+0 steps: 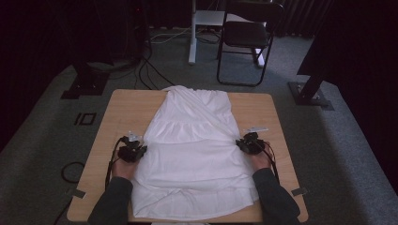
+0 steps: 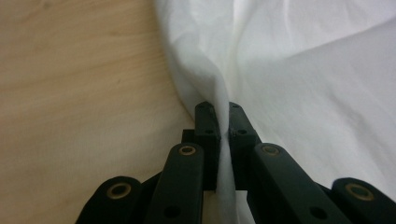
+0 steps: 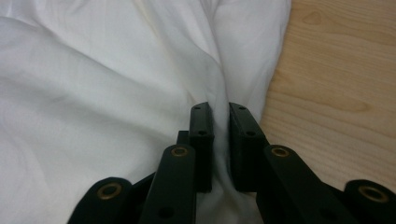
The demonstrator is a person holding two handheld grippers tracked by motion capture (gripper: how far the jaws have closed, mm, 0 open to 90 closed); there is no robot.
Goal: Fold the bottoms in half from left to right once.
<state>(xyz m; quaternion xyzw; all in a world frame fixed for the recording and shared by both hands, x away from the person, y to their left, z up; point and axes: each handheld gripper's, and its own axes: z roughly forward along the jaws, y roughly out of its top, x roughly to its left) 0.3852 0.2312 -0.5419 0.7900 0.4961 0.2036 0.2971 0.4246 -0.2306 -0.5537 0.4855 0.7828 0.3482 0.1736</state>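
Note:
A white garment [image 1: 192, 150] lies spread flat down the middle of the wooden table [image 1: 126, 110], its narrow end at the far edge and its wide hem toward the person. My left gripper [image 1: 140, 150] sits at the garment's left edge. In the left gripper view the jaws [image 2: 223, 111] are shut on a raised fold of the white cloth [image 2: 303, 70]. My right gripper [image 1: 241, 144] is at the garment's right edge. Its jaws [image 3: 218, 109] pinch a fold of the cloth [image 3: 93, 84], with bare wood [image 3: 336, 84] to their right.
Bare table wood runs along both sides of the garment. Beyond the table on the grey carpet stand a black folding chair [image 1: 246, 35], a white stand post [image 1: 192, 37], two black stand bases [image 1: 87, 84] [image 1: 310, 93] and loose cables [image 1: 148, 70].

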